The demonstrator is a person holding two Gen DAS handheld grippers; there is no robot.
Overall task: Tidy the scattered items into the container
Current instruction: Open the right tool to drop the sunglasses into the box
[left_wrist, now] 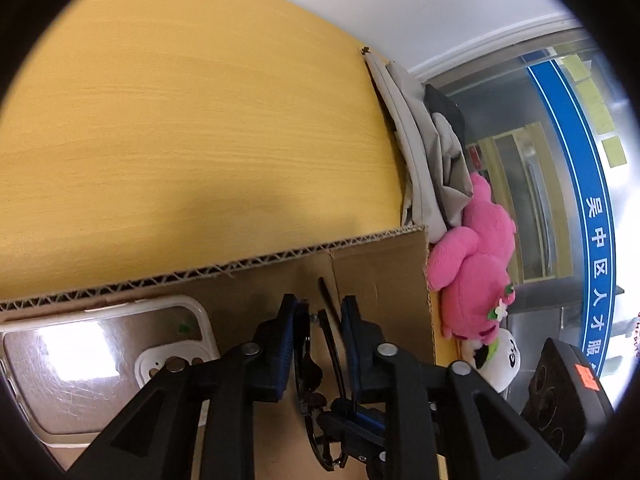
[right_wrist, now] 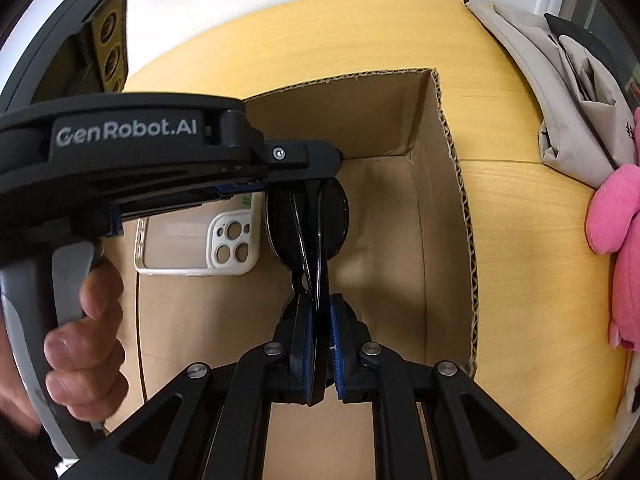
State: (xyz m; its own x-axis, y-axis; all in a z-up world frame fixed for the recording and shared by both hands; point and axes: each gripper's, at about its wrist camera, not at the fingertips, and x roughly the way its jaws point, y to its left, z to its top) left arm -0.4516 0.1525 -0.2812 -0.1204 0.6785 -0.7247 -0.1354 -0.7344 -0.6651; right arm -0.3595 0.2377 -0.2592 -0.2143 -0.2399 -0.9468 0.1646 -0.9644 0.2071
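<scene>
A pair of black sunglasses hangs inside the open cardboard box, above its floor. My right gripper is shut on one end of the sunglasses. My left gripper comes in from the left and its fingers stand on either side of the glasses' other end, with a gap showing to the right finger. A clear phone case with a white rim lies flat on the box floor; it also shows in the left wrist view.
The box stands on a yellow wooden table. Grey folded bags lie at the table's right edge. A pink plush toy and a white panda plush lie right of the box.
</scene>
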